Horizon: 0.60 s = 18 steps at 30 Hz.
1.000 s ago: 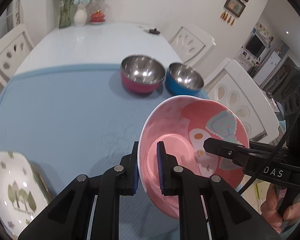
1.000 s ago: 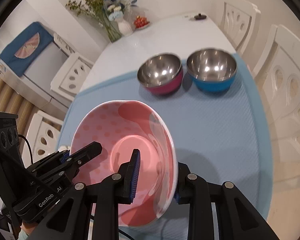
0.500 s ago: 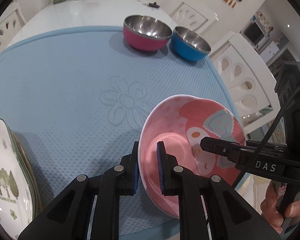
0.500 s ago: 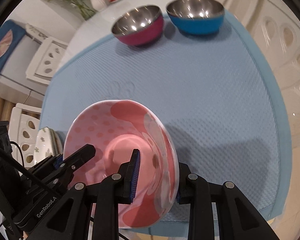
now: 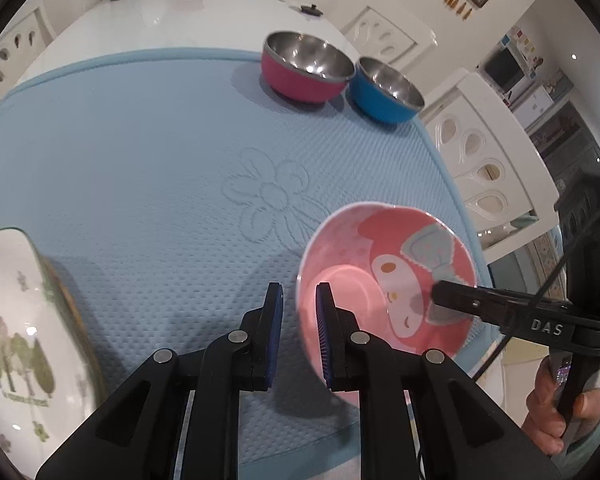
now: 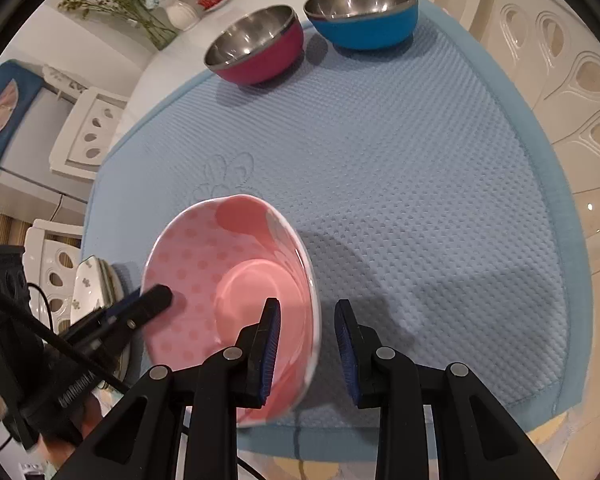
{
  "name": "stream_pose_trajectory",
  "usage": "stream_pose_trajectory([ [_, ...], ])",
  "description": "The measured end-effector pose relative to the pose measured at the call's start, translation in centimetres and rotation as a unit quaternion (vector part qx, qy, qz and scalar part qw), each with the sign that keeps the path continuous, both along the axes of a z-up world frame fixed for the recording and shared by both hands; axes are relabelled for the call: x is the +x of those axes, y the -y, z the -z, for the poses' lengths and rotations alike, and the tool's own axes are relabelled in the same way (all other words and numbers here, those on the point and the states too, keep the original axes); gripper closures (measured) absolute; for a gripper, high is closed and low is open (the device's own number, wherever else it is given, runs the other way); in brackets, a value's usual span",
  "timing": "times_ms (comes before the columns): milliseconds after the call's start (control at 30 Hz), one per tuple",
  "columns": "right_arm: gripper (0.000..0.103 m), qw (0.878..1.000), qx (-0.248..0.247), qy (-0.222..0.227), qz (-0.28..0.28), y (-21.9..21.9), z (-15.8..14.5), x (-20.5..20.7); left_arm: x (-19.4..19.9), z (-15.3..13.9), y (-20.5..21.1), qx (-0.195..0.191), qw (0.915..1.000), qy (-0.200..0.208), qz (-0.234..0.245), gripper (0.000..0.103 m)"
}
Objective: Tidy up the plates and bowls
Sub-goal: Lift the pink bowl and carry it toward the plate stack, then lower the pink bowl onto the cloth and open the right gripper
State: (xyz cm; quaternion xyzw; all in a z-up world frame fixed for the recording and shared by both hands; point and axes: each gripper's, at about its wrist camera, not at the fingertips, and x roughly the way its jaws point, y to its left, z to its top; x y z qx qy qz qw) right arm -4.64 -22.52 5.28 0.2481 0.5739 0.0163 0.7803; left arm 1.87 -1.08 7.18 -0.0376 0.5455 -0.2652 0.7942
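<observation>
My left gripper (image 5: 298,312) straddling the pink bowl's (image 5: 388,276) near rim, pads loosened off it, my right gripper (image 6: 307,334) likewise parted around the opposite rim, bowl over the blue mat (image 5: 160,168).

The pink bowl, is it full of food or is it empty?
Empty. The pink bowl shows only its bare dotted inside and shiny pink bottom, and the left wrist view shows just the cartoon picture printed on its wall.

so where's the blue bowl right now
In the left wrist view, the blue bowl sits at the mat's far right corner, beside the magenta bowl.
</observation>
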Motion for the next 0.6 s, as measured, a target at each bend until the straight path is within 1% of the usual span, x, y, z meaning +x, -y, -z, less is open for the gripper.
stream_pose_trajectory([
  [200,0.075,1.0,0.009,0.026,-0.01,-0.1,-2.5,-1.5,-0.6,-1.6,-0.8,0.004,0.9997,0.016,0.015,0.089],
  [433,0.075,0.997,-0.051,0.038,-0.039,-1.9,-5.1,-1.7,-2.1,-2.6,-0.6,0.024,0.9975,0.034,0.058,0.089],
  [500,0.075,0.997,-0.06,0.031,-0.04,-2.1,-5.2,-1.9,-2.3,-2.8,-0.6,0.03,0.9966,0.04,0.065,0.089],
  [600,0.075,0.997,-0.064,0.03,-0.028,-1.8,-5.5,-2.5,-2.3,-3.2,-0.9,0.023,0.9964,0.044,0.068,0.088],
])
